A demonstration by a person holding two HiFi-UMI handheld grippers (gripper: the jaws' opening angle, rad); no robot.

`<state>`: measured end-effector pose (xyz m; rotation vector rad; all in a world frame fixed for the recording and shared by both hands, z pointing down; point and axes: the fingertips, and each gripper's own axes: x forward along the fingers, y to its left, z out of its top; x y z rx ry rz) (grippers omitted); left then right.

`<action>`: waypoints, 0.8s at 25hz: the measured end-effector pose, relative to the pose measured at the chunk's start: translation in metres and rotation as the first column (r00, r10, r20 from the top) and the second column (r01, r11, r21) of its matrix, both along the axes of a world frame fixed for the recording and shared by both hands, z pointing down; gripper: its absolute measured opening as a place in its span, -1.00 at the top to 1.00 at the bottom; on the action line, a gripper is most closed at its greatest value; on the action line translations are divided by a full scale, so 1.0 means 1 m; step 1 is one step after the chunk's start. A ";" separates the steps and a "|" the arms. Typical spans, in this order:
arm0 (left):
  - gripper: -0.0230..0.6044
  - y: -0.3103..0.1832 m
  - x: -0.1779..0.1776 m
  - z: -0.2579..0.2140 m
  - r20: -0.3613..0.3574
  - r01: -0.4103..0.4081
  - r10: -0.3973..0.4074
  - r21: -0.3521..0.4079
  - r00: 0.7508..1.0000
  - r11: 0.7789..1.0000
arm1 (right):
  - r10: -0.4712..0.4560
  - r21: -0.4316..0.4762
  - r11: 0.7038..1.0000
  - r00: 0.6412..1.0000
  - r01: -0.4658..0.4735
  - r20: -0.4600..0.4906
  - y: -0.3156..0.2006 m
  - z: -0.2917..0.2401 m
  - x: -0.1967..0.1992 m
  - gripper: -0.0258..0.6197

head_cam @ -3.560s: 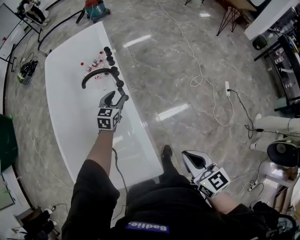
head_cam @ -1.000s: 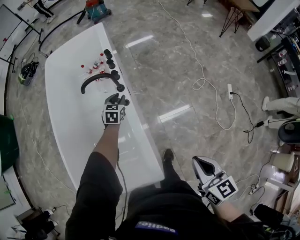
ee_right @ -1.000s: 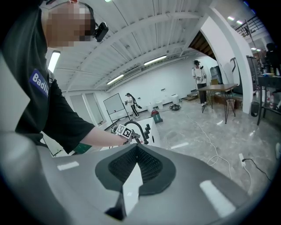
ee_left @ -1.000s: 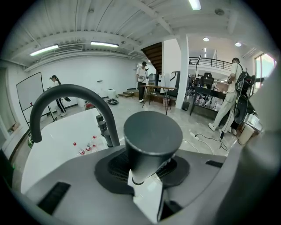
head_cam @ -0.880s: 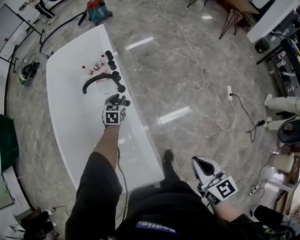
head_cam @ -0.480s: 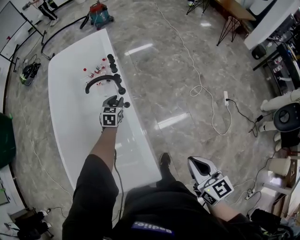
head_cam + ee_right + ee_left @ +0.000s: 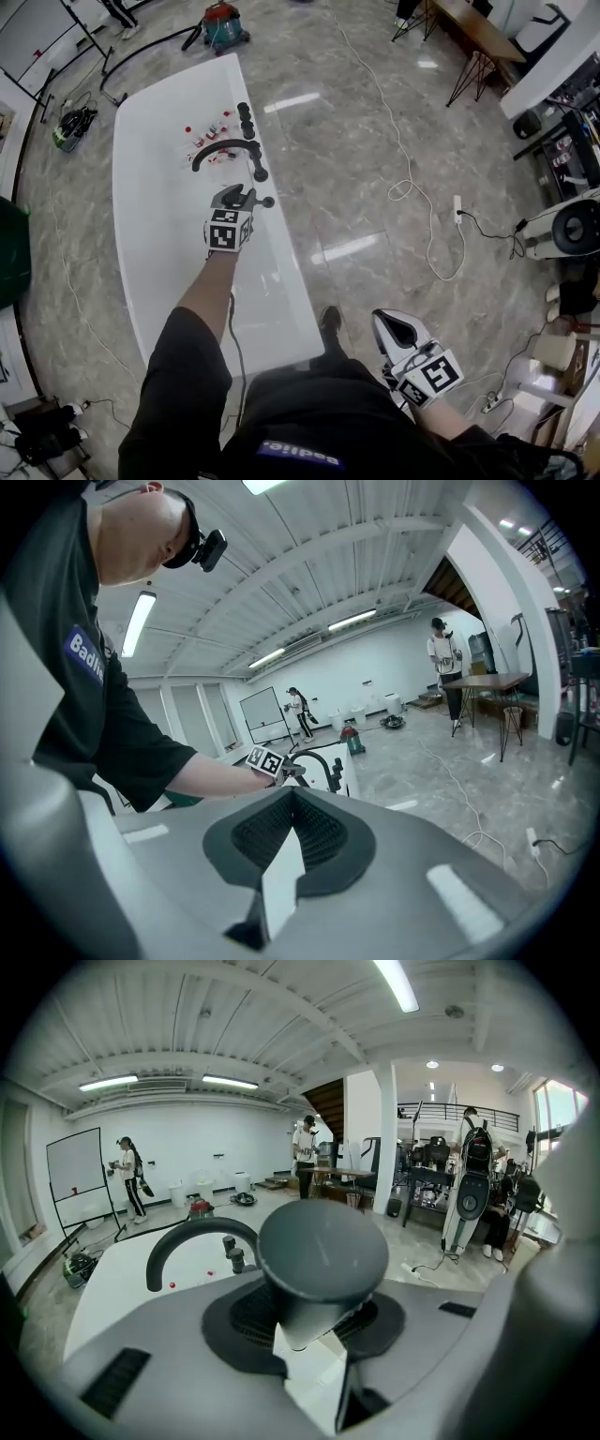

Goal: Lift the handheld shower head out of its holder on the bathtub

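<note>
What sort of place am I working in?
Probably an open workshop or lab hall, not a bathroom: the bathtub stands free on a marble-look floor, with a whiteboard and a power strip nearby.

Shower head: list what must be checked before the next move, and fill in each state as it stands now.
1. Left tool closed on the shower head: ok, the head sits between its jaws.
2. Head clear of its holder: cannot tell, the holder is hidden under the tool.
3. Faucet spout out of the lifting path: ok, it stands beyond the head, apart from it.
4. Hose free to follow: cannot tell, no hose shows.
5. Right tool out of the way: ok, it is empty and held low, off the bathtub.
</note>
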<state>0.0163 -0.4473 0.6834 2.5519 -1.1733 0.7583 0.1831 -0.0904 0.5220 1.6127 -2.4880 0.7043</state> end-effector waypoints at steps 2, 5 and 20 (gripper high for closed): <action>0.56 0.005 -0.010 -0.009 -0.006 0.005 -0.005 0.004 1.000 1.000 | -0.014 0.010 1.000 1.000 0.014 0.002 -0.001 -0.005 -0.010 0.92; 0.56 0.014 -0.023 -0.023 -0.015 0.008 -0.008 0.012 1.000 1.000 | -0.034 0.026 0.999 0.999 0.034 0.004 -0.002 -0.012 -0.020 0.92; 0.56 0.066 -0.082 -0.083 -0.081 0.027 -0.021 0.063 0.997 0.998 | -0.125 0.091 0.988 0.992 0.126 -0.015 0.004 -0.040 -0.067 0.92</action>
